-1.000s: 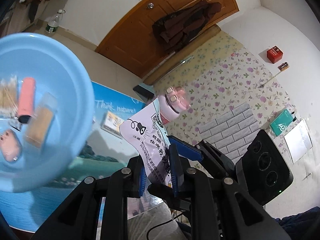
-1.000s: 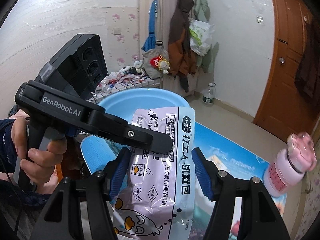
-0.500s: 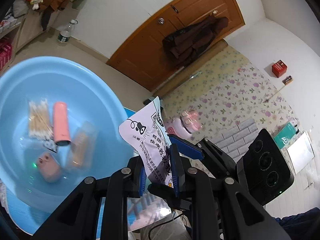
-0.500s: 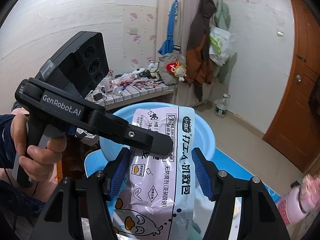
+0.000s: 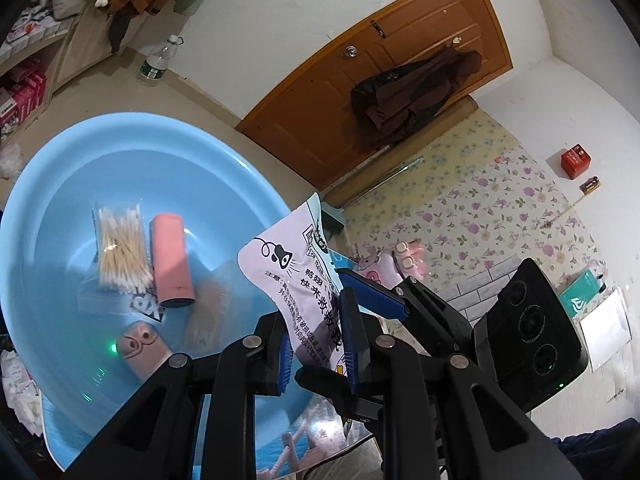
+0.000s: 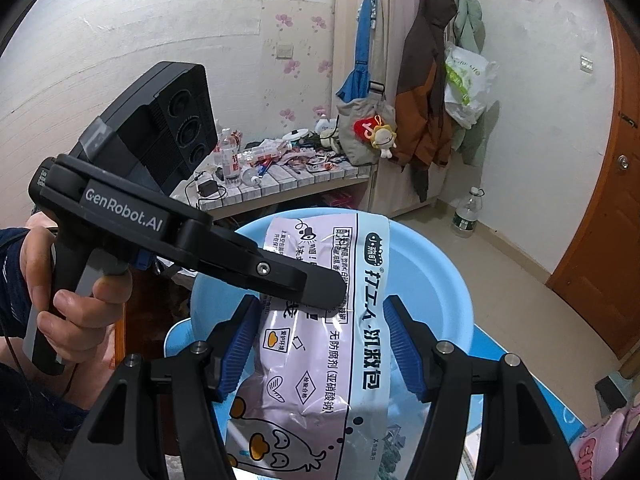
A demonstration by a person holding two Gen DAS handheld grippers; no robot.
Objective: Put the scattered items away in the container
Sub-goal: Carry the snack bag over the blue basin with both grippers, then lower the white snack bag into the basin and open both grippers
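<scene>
A white-and-lilac snack bag with black print hangs in the air, held by both grippers. My right gripper is shut across its width, a blue pad on each side. My left gripper is shut on the bag's lower edge, and its black finger crosses the bag's face. Behind and below the bag lies the light blue basin, also seen past the bag. In it lie a pack of cotton swabs, a pink cylinder, a clear packet and a pink item.
A pink bottle stands on the blue picture mat to the right of the basin. A person's hand grips the left handle. A cluttered shelf, hanging coats and a floor water bottle lie beyond.
Both grippers have carried the bag sideways toward the basin, which now fills the space behind it. The pink bottle has slid to the edge of the right wrist view. Both grips are unchanged.
</scene>
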